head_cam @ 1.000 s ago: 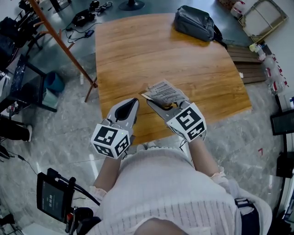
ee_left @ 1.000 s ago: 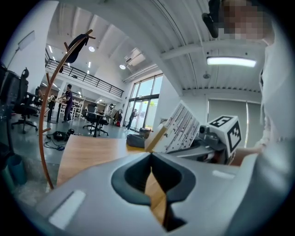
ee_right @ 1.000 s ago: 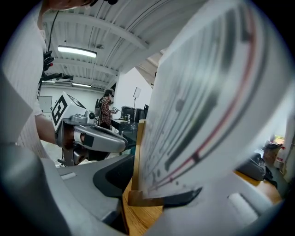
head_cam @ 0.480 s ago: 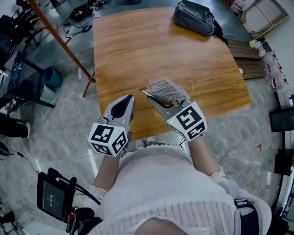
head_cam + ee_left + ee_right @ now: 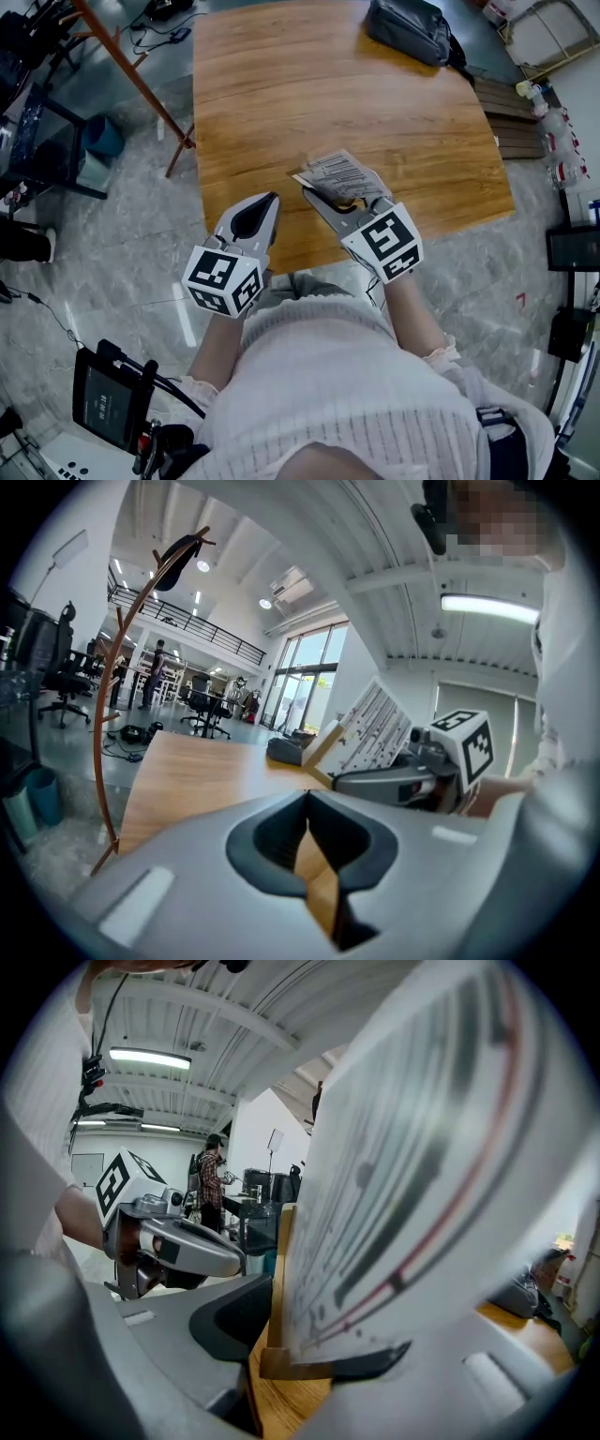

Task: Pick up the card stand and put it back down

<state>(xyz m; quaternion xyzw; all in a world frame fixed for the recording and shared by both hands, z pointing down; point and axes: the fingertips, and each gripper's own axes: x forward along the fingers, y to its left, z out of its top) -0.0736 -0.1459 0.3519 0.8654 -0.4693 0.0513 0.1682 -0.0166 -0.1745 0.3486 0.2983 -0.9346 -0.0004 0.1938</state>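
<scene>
Head view, left to right:

- Blue bin [image 5: 101,139] on the grey floor, left of the counter [image 5: 281,94]. An orange pole [image 5: 131,84] slants down to the counter's left edge.
- Left tool [image 5: 273,200] hangs over the counter's near edge, tips pointing away from the person. In the left gripper view the left tool [image 5: 307,795] has its jaws pressed together at the tips. Nothing sits between them; only the wood of the counter shows through the gap below.
- Card stand [image 5: 336,173] is over the near part of the counter, just right of the left tool's tips and apart from them. Its printed white card tilts back.
- Right tool [image 5: 343,200] pinches the card stand at its base. In the right gripper view the right tool [image 5: 298,1371] has a dark pad on each side of the stand's wooden foot, and the card [image 5: 422,1176] fills most of the frame.
- Cannot tell whether the foot touches the counter or is just clear of it.
- Dark bag [image 5: 412,28] lies on the far right corner of the counter, well apart from both tools.
</scene>
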